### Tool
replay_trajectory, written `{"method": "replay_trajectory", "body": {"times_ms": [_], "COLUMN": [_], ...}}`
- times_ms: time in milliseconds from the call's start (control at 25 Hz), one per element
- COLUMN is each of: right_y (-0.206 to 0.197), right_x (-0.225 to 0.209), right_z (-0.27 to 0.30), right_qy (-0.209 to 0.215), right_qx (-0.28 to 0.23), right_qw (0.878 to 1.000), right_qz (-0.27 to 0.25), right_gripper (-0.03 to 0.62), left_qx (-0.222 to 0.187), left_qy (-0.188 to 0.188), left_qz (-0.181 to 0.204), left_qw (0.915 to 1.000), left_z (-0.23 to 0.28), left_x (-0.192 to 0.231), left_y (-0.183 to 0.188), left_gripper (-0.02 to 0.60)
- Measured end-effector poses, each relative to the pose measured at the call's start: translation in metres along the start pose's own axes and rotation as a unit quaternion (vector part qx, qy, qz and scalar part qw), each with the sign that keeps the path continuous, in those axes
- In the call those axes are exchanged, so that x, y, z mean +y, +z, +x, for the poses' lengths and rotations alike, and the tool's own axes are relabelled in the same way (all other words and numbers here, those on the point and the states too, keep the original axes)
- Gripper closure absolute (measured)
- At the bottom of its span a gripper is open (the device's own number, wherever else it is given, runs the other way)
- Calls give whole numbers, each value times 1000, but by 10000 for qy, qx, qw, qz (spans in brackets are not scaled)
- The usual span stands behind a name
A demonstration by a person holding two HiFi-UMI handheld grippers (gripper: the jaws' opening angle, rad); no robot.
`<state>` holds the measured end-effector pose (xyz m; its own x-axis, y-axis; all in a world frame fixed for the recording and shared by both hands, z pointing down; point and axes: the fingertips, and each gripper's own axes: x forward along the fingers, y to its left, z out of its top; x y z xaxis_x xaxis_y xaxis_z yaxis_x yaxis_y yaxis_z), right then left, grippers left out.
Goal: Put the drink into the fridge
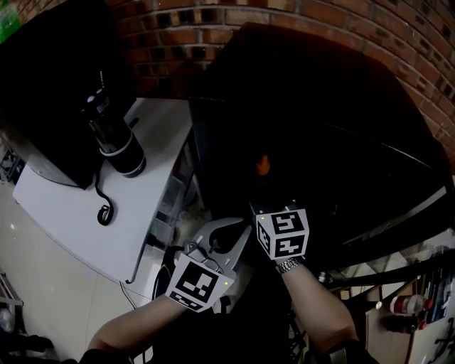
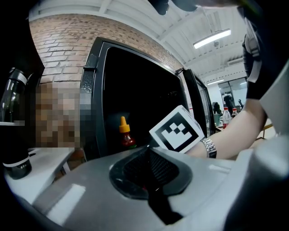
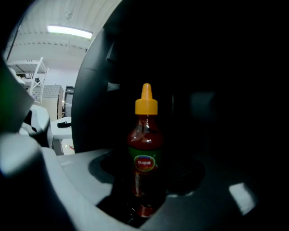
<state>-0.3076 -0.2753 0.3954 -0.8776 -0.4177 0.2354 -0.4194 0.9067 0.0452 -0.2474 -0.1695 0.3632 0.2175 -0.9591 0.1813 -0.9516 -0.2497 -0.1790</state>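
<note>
The drink is a red bottle (image 3: 145, 149) with a yellow cap, standing upright between the jaws of my right gripper (image 3: 145, 185), which is shut on its lower body. It sits inside the dark fridge (image 3: 216, 90). In the head view only the cap (image 1: 263, 165) shows in the black opening, ahead of the right gripper's marker cube (image 1: 283, 233). My left gripper (image 1: 238, 234) hangs just left of the right one, shut and holding nothing. In the left gripper view the bottle (image 2: 127, 135) shows inside the fridge frame (image 2: 92, 90), beside the right cube (image 2: 177, 131).
A white table (image 1: 78, 206) stands left of the fridge with a black cylinder device (image 1: 114, 138) and a cable (image 1: 105, 210) on it. A brick wall (image 1: 234, 14) runs behind. At the lower right a rack holds small bottles (image 1: 405, 304).
</note>
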Motion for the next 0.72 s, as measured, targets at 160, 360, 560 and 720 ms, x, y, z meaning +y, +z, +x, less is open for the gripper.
{"method": "replay_trajectory", "body": {"times_ms": [160,360,560,720], "right_y": [-2,-5,-5,-5], "right_x": [-2,-5,-8,-8], "right_z": [12,21,26,28], "right_qy": [20,45,97,184], "right_qx": [48,104,35,2], "right_qw": [10000,9999,9999,9998], "right_qz": [-14,-49,-4,25], "right_gripper": [333,333,333,329], "left_qx": [4,25,54,95], "left_qy": [-2,52,49,22], "left_qz": [-19,-40,-64,-62], "left_qw": [10000,10000,10000,9999], "left_z": [2,4,7,10], "left_x": [4,9,12,9], "left_y": [-1,-3,-4,-6], "left_gripper": [577,577,577,577]}}
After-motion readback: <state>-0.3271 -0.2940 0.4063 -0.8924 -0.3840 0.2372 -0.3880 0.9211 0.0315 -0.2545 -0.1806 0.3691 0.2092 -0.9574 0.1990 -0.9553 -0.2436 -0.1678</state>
